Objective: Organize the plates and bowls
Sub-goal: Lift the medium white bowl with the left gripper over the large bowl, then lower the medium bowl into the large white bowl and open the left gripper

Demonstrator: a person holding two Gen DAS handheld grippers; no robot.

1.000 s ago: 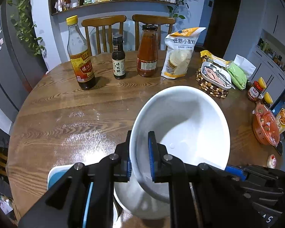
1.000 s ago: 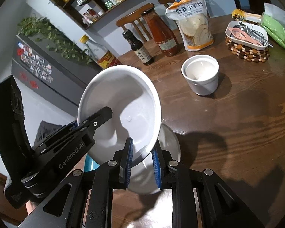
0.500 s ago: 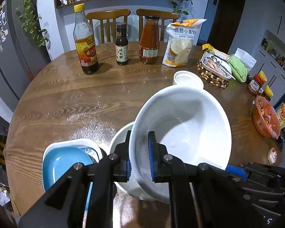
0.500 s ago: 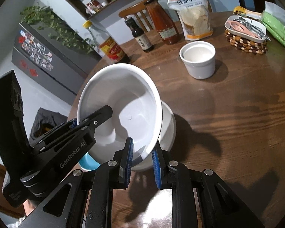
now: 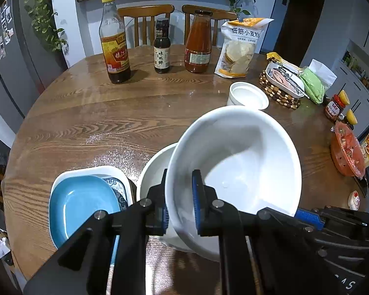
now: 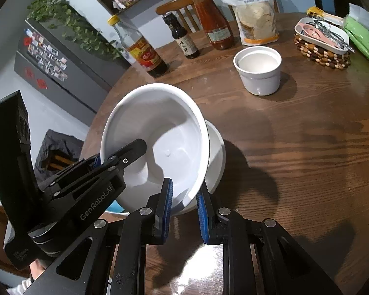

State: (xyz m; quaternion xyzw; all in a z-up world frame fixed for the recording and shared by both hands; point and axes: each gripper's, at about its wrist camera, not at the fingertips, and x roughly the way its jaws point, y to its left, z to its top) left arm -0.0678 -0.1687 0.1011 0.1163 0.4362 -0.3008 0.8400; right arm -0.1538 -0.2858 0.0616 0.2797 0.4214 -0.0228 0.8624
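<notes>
Left wrist: left gripper pinches the rim of the big white bowl, tilted over a second white bowl. Blue plate just left of that bowl, white cup beyond.

Right wrist: right gripper clamps the same big white bowl's near rim; white cup well beyond, to its right.

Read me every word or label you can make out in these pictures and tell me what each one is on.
"低筋小麦粉": on the flour bag.
"味极鲜": on the small dark sauce bottle.
"镇江": on the label of the tall yellow-capped vinegar bottle; the rest is too small to read.
"GenRobot.AI": on the left gripper, seen from the right wrist.
The red sauce bottle label and the shelf jars are too blurred to read.
</notes>
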